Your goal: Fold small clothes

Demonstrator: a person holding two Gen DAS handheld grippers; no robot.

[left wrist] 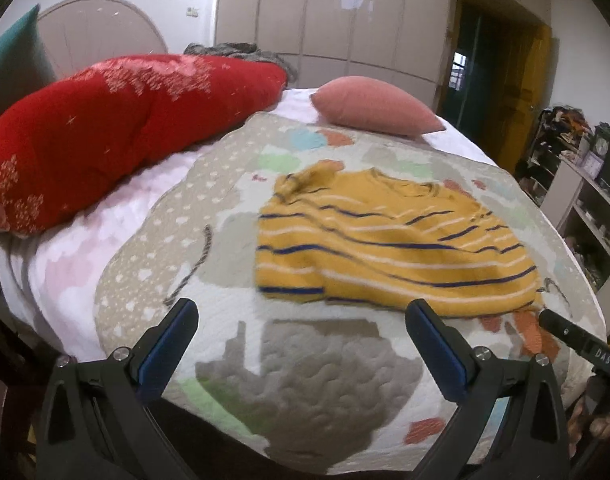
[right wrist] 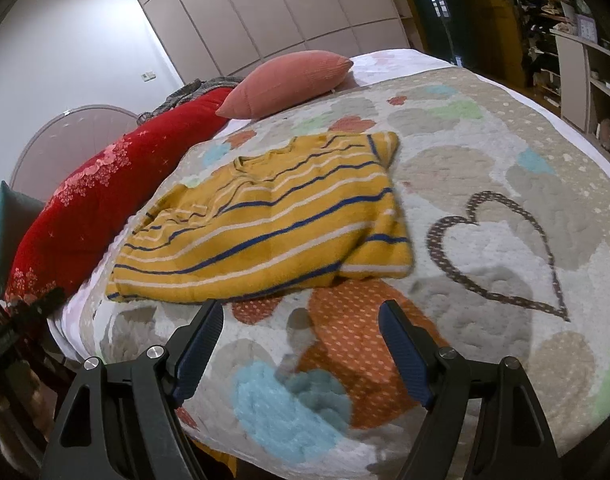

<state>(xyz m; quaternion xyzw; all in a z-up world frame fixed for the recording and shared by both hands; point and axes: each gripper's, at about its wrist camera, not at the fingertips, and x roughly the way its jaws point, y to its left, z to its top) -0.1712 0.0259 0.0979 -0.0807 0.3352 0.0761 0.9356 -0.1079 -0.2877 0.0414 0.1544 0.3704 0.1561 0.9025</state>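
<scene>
A small yellow shirt (left wrist: 389, 240) with blue and white stripes lies rumpled on the patterned quilt (left wrist: 305, 360). In the right wrist view the same shirt (right wrist: 265, 224) lies just beyond the fingers, its hem nearest. My left gripper (left wrist: 301, 312) hovers open over the quilt, short of the shirt's near edge, nothing between its fingers. My right gripper (right wrist: 301, 312) is open too, above an orange patch of the quilt (right wrist: 505, 240), with nothing between its blue pads. In the left wrist view the tip of the right gripper (left wrist: 565, 332) shows at the right, beside the shirt's corner.
A long red bolster (left wrist: 117, 132) lies along the far left of the bed, with a pink cushion (left wrist: 377, 106) behind the shirt. A headboard (left wrist: 101, 32) and wardrobe doors (left wrist: 337, 20) stand beyond. Cluttered shelves (left wrist: 585, 184) line the right side.
</scene>
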